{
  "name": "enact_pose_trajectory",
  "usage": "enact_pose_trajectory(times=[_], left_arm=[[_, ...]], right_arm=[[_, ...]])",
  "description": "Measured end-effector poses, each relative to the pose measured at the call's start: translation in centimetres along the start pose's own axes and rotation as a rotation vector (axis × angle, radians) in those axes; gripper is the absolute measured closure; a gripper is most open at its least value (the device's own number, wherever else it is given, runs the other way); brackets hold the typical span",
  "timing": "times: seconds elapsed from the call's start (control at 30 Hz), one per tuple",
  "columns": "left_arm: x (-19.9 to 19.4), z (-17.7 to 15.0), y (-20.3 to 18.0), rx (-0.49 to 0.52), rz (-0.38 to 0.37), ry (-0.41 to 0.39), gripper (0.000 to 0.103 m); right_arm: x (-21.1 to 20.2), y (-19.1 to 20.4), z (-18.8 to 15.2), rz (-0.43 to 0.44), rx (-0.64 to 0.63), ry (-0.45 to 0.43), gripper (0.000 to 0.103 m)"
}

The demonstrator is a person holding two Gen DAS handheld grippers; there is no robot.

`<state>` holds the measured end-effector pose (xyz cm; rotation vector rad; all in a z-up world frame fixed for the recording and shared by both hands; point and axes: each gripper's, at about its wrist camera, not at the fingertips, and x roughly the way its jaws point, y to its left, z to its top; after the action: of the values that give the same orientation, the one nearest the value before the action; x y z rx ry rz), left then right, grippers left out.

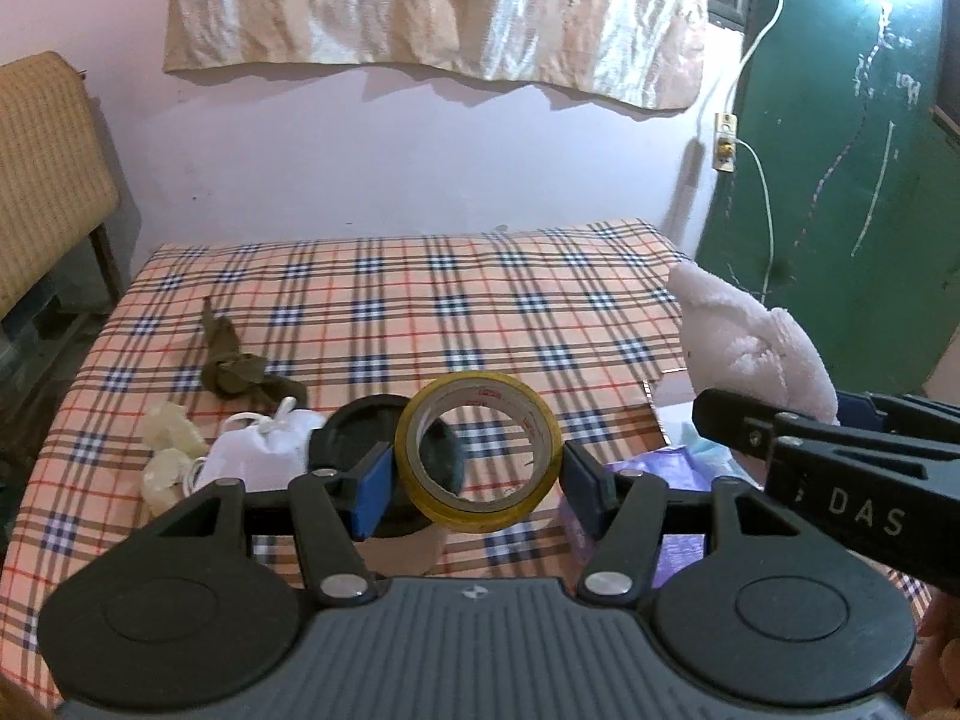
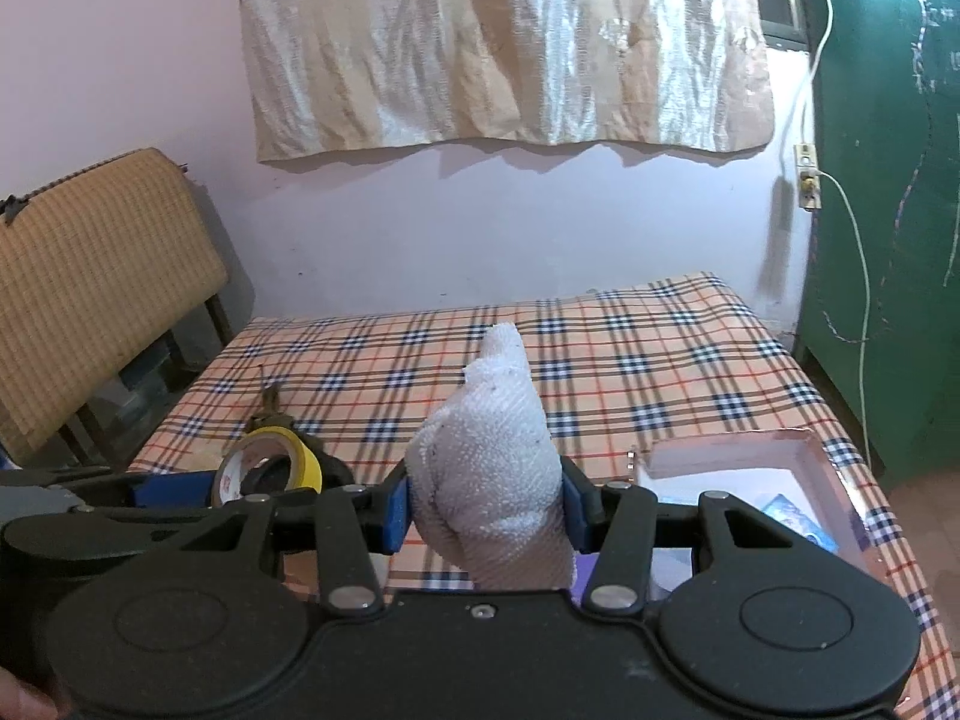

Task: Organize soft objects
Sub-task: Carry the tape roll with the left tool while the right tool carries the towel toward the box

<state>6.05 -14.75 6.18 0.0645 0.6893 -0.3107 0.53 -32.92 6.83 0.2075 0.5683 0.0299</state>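
olive cloth (image 1: pixel 240 369) — black lid (image 1: pixel 360 426) nearby

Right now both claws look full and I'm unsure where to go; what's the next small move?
Probably carry the right claw, shut on the white towel, rightward over the open box and release it there; the box sits close and already holds items.

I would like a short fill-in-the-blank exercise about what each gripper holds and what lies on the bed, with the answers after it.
1. The left gripper is shut on a roll of yellow ____.
2. The right gripper holds a white ____.
3. The bed cover has a ____ pattern.
4. The open box lies on the bed to the ____ of the right gripper.

Missing words: tape; towel; checked; right
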Motion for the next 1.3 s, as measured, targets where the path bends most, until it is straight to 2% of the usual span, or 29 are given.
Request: enact_pose_trajectory(times=[1.3], left_arm=[[3.5,-0.7,-10.6,0.152,-0.144,0.042,0.042]], right_arm=[[-1.5,-12.7,-1.3,-0.155,0.118,0.005,0.045]])
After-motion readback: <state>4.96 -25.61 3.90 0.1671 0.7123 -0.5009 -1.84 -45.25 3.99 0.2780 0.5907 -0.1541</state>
